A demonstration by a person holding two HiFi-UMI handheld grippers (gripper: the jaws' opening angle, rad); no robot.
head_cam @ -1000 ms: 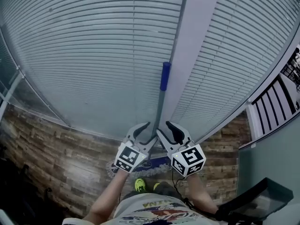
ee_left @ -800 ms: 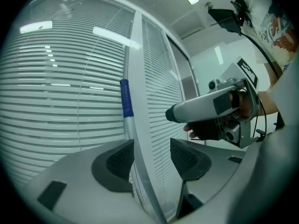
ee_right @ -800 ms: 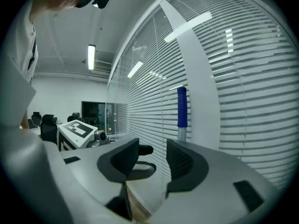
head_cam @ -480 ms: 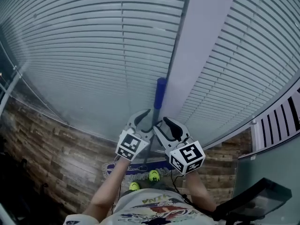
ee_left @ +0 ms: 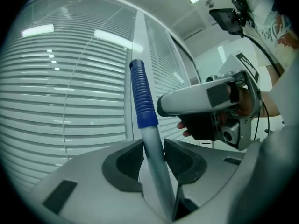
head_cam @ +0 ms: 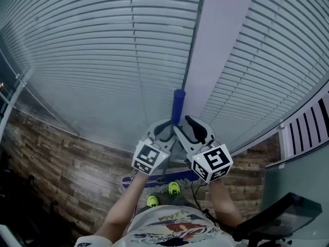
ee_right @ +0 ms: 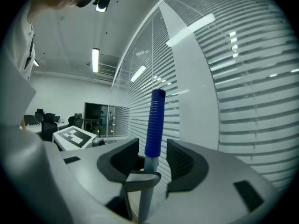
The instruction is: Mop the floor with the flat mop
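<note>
The flat mop stands upright by the wall of blinds. Its blue grip tops a grey pole, and its fringed head lies on the wood floor by my feet. My left gripper points level at the pole just below the grip; its jaws are closing and the pads touch the pole on both sides. My right gripper is beside it at the same height. Its jaws stand open around the lower end of the blue grip, with a gap on each side.
Slatted blinds and a white pillar fill the wall right behind the mop. The wood-plank floor runs to the left. A dark monitor on a desk is at the lower right. My yellow-green shoes stand behind the mop head.
Both grippers moved forward and up to the mop handle. The left jaws, wide apart before, have closed in onto the pole. The right jaws now straddle the handle.
</note>
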